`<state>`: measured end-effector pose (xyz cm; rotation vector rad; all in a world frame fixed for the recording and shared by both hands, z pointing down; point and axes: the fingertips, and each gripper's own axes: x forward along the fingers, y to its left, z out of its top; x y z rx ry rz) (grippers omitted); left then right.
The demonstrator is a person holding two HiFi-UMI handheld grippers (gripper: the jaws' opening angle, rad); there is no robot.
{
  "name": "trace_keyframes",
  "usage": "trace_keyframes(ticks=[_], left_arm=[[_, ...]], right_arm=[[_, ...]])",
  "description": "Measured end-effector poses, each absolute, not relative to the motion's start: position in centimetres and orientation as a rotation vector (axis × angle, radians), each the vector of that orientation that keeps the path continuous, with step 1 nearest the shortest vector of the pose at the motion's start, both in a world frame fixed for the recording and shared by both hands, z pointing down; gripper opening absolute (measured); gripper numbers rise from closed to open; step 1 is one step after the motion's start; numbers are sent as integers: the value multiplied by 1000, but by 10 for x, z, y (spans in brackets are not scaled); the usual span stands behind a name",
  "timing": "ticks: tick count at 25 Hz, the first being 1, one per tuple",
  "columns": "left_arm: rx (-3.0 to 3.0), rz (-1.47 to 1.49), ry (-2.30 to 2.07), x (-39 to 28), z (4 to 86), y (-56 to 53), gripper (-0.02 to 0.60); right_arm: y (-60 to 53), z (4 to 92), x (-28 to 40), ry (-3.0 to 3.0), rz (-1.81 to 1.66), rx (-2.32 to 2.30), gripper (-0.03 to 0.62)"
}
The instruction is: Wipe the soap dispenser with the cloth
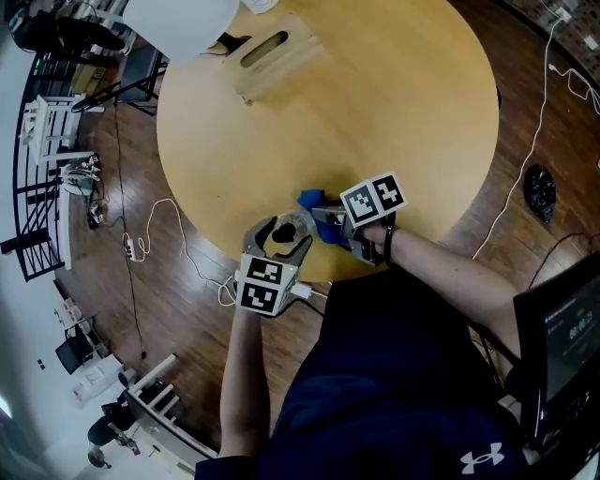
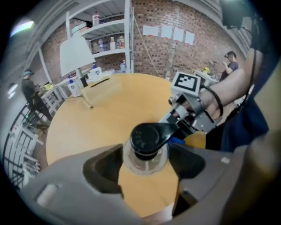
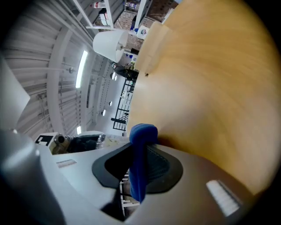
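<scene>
A clear soap dispenser (image 1: 289, 228) with a black pump top (image 2: 144, 138) stands near the front edge of the round wooden table (image 1: 375, 112). My left gripper (image 1: 283, 236) comes steeply down on it, and the two pads rest against the clear body (image 2: 145, 161). From the right, my right gripper (image 1: 325, 223) is shut on a folded blue cloth (image 1: 309, 199) right beside the dispenser. The right gripper view shows the cloth (image 3: 139, 154) pinched upright between the jaws. In the left gripper view a bit of blue cloth (image 2: 178, 141) shows behind the pump spout.
A wooden holder with a slot (image 1: 272, 56) lies at the far side of the table, next to a white lampshade (image 1: 183, 23). Cables run over the wooden floor (image 1: 150, 234). A monitor (image 1: 562, 347) stands at the right. The table's front edge is close below both grippers.
</scene>
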<state>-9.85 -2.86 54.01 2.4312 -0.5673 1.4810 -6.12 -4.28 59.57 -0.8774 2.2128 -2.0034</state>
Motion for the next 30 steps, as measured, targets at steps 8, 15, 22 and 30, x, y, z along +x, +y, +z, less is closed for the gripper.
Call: trace_keyframes(ticks=[8, 15, 22, 30], left_arm=[[2489, 1602, -496, -103, 549, -28, 358], [2305, 1403, -798, -109, 544, -29, 342], [2537, 1732, -283, -108, 551, -20, 344], [2162, 1291, -804, -108, 532, -20, 382]], right_arm=[[-49, 552, -64, 2251, -1908, -827, 81], [-54, 536, -68, 2257, -1874, -767, 80], [-37, 603, -67, 2204, -2080, -850, 81], [-48, 540, -69, 2270, -1903, -756, 81]])
